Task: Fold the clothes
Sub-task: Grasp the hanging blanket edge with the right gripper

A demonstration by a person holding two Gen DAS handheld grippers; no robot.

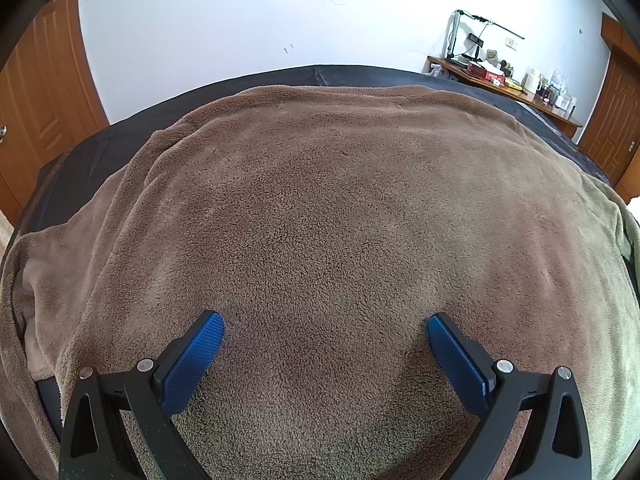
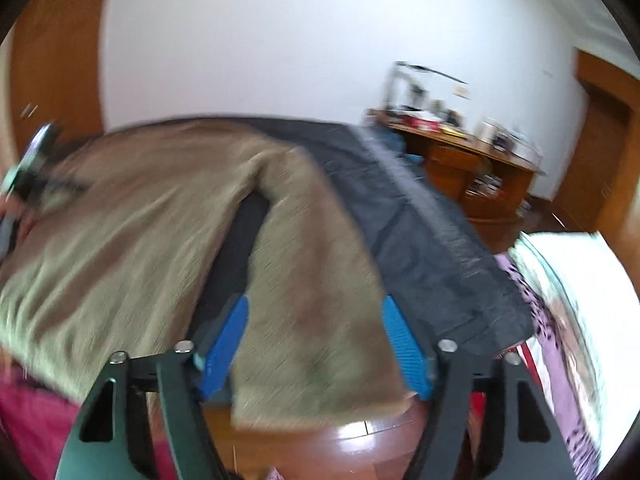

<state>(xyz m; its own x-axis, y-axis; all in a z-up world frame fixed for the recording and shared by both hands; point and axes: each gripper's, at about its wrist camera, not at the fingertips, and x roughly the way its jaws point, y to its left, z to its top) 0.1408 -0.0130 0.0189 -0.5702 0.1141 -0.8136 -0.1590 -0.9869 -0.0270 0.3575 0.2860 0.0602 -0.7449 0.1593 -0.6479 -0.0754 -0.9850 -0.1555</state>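
A brown fleece garment (image 1: 320, 200) lies spread flat over a black cover (image 1: 320, 74). My left gripper (image 1: 325, 320) hovers over its near part, blue pads wide apart with nothing pinched between them. The right wrist view is blurred. In it, one sleeve of the fleece garment (image 2: 312, 280) runs toward the near edge of the black cover (image 2: 420, 240) and hangs over it. My right gripper (image 2: 314, 304) stands over that sleeve, one blue pad at each side of it. I see no pinch in the cloth.
A wooden desk (image 1: 508, 84) with clutter stands at the back right, with brown doors on both sides. In the right wrist view there is patterned bedding (image 2: 560, 300) at right, wooden floor (image 2: 360, 440) below, pink cloth (image 2: 32, 420) at lower left, and a person's hand (image 2: 16, 204) at far left.
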